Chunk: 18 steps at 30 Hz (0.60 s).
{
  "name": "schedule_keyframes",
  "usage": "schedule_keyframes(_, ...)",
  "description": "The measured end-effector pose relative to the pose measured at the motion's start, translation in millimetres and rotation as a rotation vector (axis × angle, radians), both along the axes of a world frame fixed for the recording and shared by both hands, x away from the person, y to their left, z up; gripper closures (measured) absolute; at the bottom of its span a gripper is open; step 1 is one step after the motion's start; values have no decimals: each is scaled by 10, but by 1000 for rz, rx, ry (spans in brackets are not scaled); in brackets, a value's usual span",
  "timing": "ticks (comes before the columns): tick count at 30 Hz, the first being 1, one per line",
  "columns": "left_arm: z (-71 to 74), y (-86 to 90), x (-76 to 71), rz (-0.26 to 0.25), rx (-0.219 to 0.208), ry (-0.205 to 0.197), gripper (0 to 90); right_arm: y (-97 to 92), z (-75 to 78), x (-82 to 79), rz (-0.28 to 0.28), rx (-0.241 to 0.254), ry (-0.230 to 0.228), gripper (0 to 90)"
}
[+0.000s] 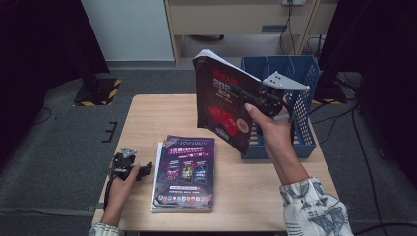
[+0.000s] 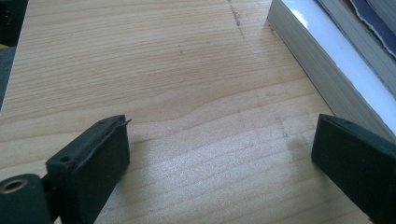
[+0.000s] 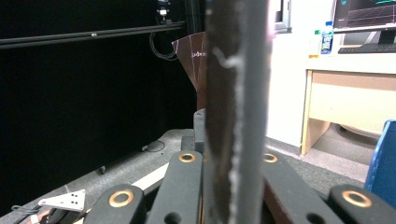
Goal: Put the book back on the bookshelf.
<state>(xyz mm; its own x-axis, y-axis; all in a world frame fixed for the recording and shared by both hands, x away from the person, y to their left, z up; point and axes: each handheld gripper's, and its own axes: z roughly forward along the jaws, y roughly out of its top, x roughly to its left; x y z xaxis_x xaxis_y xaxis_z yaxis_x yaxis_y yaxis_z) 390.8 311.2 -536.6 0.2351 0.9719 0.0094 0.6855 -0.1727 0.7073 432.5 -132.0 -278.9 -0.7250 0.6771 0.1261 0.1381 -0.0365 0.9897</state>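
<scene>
My right gripper [image 1: 242,92] is shut on a dark red book [image 1: 222,101], which I hold upright above the table beside the blue basket [image 1: 300,93]. In the right gripper view the book [image 3: 236,107] stands edge-on between the jaws. A stack of books with a purple cover on top [image 1: 187,169] lies flat on the wooden table [image 1: 147,118]. My left gripper [image 1: 146,170] rests low at the table's near left, its jaws open over bare wood, just left of the stack. The stack's white page edge [image 2: 322,65] shows beside the right-hand jaw in the left gripper view.
The blue basket, a slotted file holder, stands at the table's right edge. Dark curtains flank the table and a stand base with yellow-black tape [image 1: 98,91] sits on the floor at the left. A light wooden desk [image 1: 236,19] is behind.
</scene>
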Motion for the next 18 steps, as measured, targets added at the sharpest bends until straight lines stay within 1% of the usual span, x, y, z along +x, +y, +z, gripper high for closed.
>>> schedule_keyframes(8, -1, 0, 0, 0, 0, -1, 37, -148, 55, -40, -22, 6, -3, 863)
schedule_keyframes(18, -1, -2, 2, 0, 0, 1, 34, -411, 146, -157, -50, 5, -9, 863)
